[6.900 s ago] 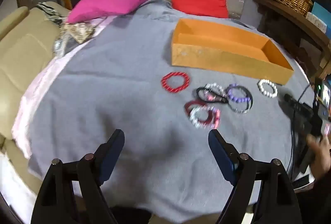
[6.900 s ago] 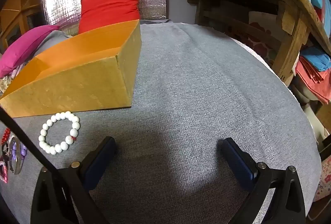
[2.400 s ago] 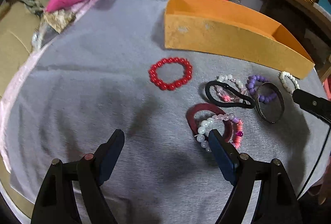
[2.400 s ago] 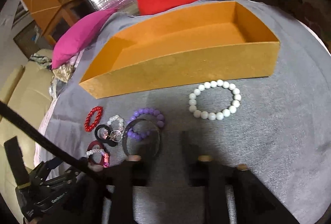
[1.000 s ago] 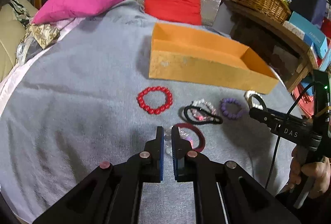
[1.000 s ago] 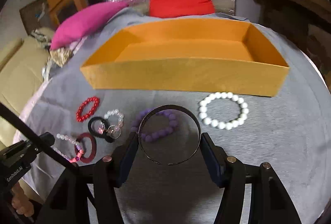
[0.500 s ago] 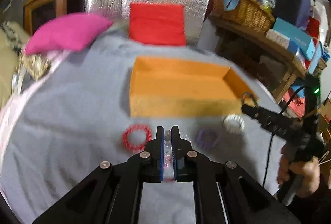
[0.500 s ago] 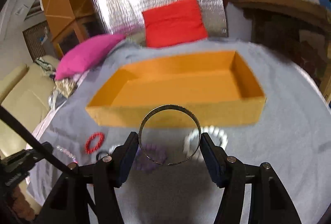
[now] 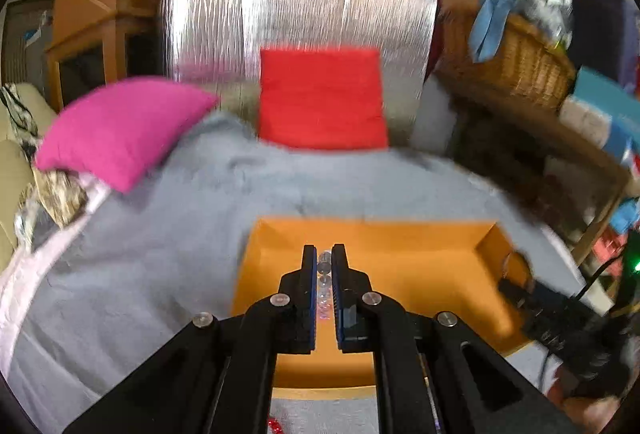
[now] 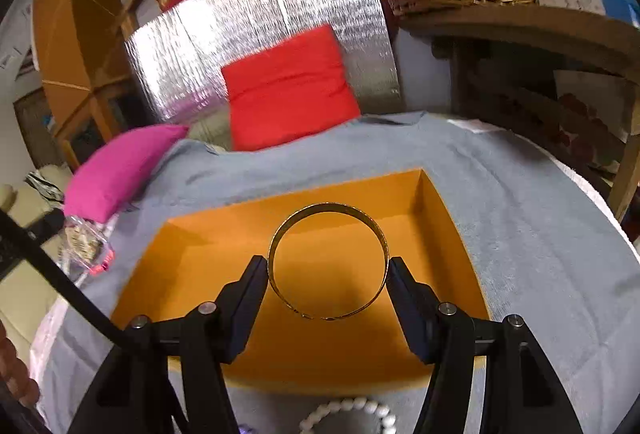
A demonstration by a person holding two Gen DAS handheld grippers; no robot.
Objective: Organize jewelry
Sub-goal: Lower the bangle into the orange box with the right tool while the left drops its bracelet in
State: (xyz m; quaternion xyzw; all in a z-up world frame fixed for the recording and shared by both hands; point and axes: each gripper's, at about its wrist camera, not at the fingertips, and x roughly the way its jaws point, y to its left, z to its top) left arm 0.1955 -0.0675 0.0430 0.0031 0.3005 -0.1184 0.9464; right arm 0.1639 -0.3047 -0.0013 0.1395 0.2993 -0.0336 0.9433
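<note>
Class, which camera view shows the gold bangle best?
The right wrist view: the gold bangle shows as a full ring held between the right gripper fingers above the orange box. The left wrist view shows only a blurred sliver at far right.

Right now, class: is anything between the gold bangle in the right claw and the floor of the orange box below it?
Nothing visible. The gold bangle, pinched in the right claw, hangs over the bare floor of the orange box.
</note>
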